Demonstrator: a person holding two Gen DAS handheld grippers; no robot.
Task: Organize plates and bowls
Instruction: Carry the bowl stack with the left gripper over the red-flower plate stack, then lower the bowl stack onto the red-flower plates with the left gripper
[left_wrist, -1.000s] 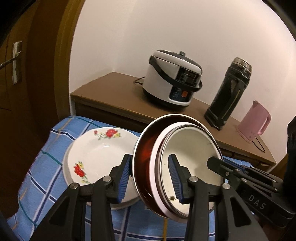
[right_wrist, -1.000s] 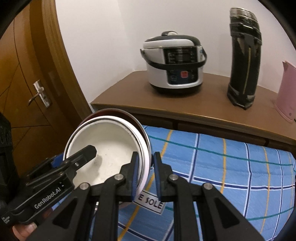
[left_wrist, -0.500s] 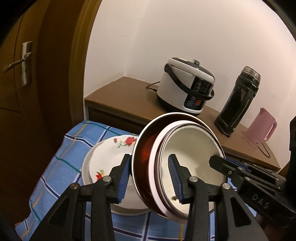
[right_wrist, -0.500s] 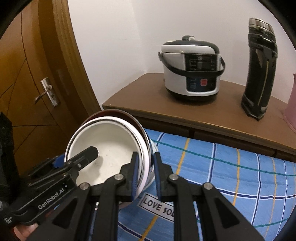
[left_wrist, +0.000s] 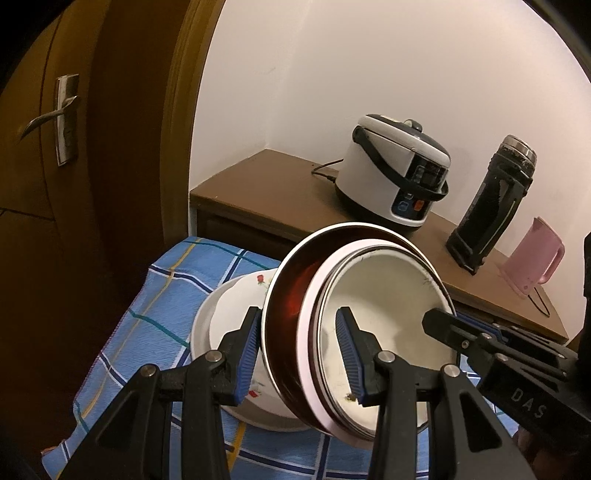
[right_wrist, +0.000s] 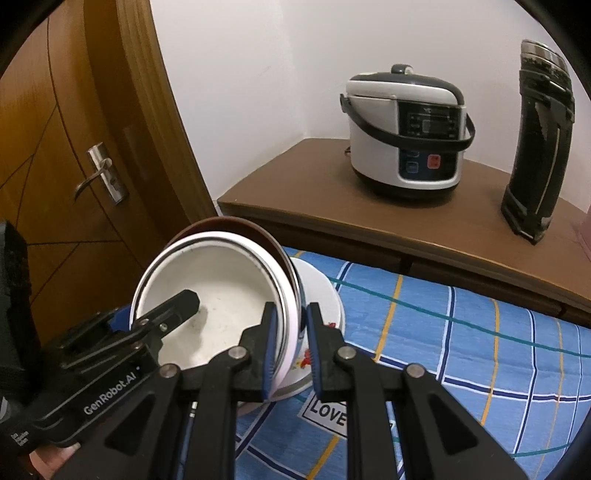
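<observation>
- While the nested bowls (left_wrist: 384, 314) sit at the same spot between the fingers as a second ago, the left wrist view has swung: the door handle (left_wrist: 55, 118) now shows at upper left, and the rice cooker (left_wrist: 397, 177) has slid toward the upper right.
- Left gripper (left_wrist: 299, 350): clenched on the stack's near rim, one blue pad against the dark red outer bowl, the other inside the white inner bowl.
- Floral plate (left_wrist: 236, 295): more of it is hidden behind the stack than before; only its left rim and one rose show. It rests on the blue checked cloth (left_wrist: 162, 306) at centre left.
- Right gripper (left_wrist: 465, 332): enters from lower right of this view, its tip on the stack's far rim.
- Behind, on the brown sideboard (left_wrist: 266, 184): rice cooker, black flask (left_wrist: 491, 199), pink kettle (left_wrist: 532, 254), against a white wall.
- Right wrist view: the scene has likewise shifted since a second ago; the rice cooker (right_wrist: 406, 133) and flask (right_wrist: 535, 147) now sit further right, and the door (right_wrist: 55, 147) fills more of the left.
- Right gripper (right_wrist: 290, 347): jaws close together, grasping the rim of the nested bowls (right_wrist: 221, 295), held tilted at centre left.
- Floral plate (right_wrist: 317, 295): newly visible just behind and below the stack, on the cloth (right_wrist: 461, 332); whether the stack touches it cannot be told.
- Left gripper (right_wrist: 177, 306): reaches in from lower left, one finger inside the white bowl.
- A printed label on the cloth, partly covered, lies at lower centre.
</observation>
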